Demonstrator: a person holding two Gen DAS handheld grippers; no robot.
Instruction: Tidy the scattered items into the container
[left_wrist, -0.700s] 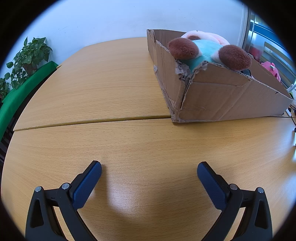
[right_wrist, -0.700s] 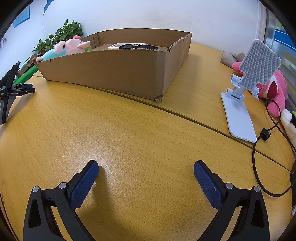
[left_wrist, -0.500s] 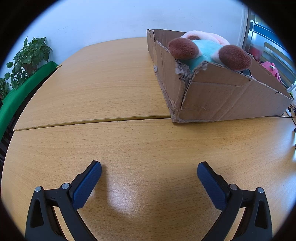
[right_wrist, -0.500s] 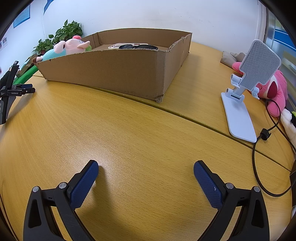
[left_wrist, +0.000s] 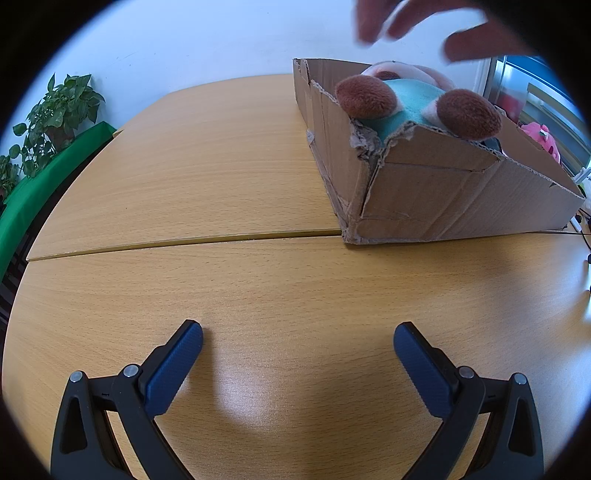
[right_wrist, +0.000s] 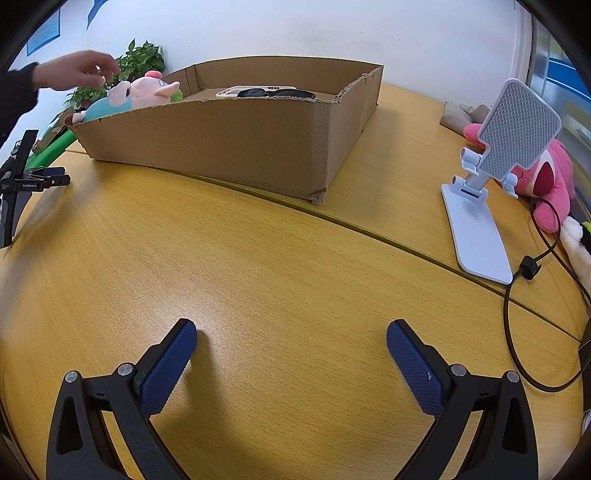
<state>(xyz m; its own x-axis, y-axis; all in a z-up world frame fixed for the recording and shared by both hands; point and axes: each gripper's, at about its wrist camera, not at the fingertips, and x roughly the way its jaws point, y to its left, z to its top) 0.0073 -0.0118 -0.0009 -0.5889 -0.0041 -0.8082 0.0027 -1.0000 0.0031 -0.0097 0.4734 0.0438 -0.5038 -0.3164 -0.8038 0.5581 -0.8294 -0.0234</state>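
Only your bare hand (right_wrist: 79, 74) is new: it now reaches in above the plush pig (right_wrist: 142, 90) at the box's near-left corner, while both tools sit just as they did a moment ago. Your left tool (left_wrist: 297, 350) rests on the tabletop (left_wrist: 221, 184) with its fingers spread wide and nothing between them, and your right tool (right_wrist: 290, 347) lies the same way, released and empty, probably because you have let go of one to free that hand. Beyond them the cardboard box (right_wrist: 229, 144) holds the pig, propped against its torn rim with the feet over the edge, and farther back the sunglasses (right_wrist: 275, 93). Off to the right, outside the box, stand a phone stand (right_wrist: 491, 177) and a pink plush (right_wrist: 543, 181).
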